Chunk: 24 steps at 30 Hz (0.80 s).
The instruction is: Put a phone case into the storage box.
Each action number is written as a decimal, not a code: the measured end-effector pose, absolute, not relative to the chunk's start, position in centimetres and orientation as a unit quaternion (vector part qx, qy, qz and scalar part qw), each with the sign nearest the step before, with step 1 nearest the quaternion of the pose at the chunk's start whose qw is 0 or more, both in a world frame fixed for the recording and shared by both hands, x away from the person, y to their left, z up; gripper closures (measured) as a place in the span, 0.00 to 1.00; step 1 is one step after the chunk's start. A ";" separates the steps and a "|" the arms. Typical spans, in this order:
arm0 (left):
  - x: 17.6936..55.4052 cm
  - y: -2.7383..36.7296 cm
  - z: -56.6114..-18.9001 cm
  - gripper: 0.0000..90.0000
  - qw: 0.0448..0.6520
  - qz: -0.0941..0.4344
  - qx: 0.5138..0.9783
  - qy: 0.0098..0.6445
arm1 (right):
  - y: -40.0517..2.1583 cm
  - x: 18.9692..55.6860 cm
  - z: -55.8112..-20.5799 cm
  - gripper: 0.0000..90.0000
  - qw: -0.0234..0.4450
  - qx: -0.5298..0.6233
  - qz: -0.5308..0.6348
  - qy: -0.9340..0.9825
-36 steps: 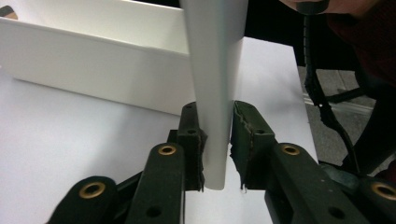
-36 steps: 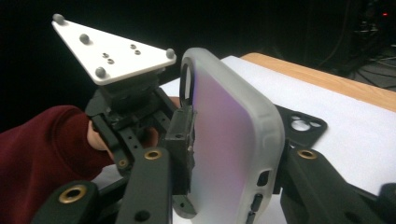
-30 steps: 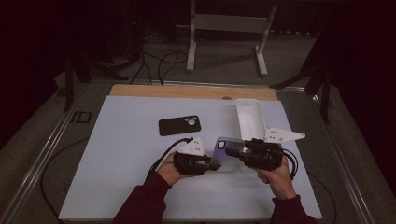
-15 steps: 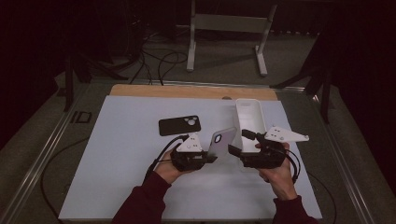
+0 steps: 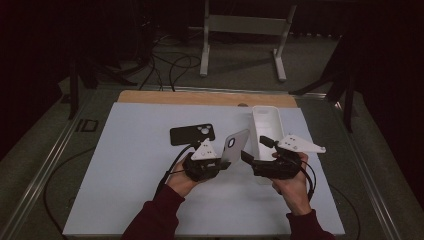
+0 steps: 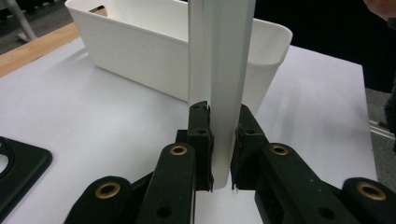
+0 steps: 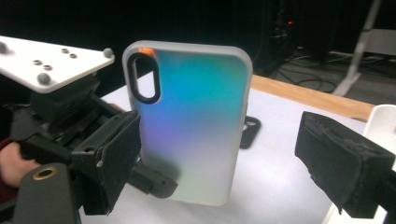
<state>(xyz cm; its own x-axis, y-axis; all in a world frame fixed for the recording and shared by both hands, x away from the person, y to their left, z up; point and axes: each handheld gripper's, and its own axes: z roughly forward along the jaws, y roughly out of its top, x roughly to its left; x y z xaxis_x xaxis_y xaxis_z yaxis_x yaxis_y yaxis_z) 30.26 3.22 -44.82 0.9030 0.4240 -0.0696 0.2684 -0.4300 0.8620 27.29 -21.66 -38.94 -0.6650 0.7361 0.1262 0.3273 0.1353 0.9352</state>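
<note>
The pale mat [image 5: 125,165] leaves broad bare room to the left of both hands and along its near edge, while the right side is tighter: the white bin [image 5: 265,131] stands lengthwise near the mat's right edge, just beyond the right gripper [image 5: 254,151], and the wooden strip [image 5: 200,98] bounds the far side. A black phone case [image 5: 192,134] lies flat just beyond the left gripper [image 5: 226,163]. Compared with a second ago, the iridescent phone case [image 5: 235,146] no longer lies level between the two grippers; it now stands tilted up on the left gripper alone, and the right gripper has drawn slightly back toward the bin. The left gripper [image 6: 223,154] is clamped narrow on the lower edge of the iridescent phone case [image 6: 224,74], pads pressing both faces, with the white bin [image 6: 140,51] behind it. The right gripper [image 7: 233,158] has just been opening and now stands wide, its pads [image 7: 116,154] apart from the iridescent phone case [image 7: 196,126], which is seen upright between and beyond them, untouched. The case is held above the mat, near its middle, just left of the bin.
</note>
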 end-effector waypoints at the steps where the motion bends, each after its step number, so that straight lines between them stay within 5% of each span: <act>1: 30.3 3.2 -44.8 0.90 0.492 0.079 0.842 0.207 | -21.5 27.3 -38.9 0.15 0.189 0.364 0.547 0.730; 24: 29.8 1.8 -45.1 0.90 0.503 0.060 0.837 0.208 | -18.5 27.6 -39.0 0.17 0.210 0.403 0.563 0.691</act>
<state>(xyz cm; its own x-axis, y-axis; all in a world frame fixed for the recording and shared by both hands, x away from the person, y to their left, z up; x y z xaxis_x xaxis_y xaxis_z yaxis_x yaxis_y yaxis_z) 29.83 1.84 -45.09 0.9064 0.4082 -0.1084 0.2869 -0.4069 0.8672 27.63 -18.51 -39.02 -0.5877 0.7924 0.1633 0.3203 0.0425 0.9464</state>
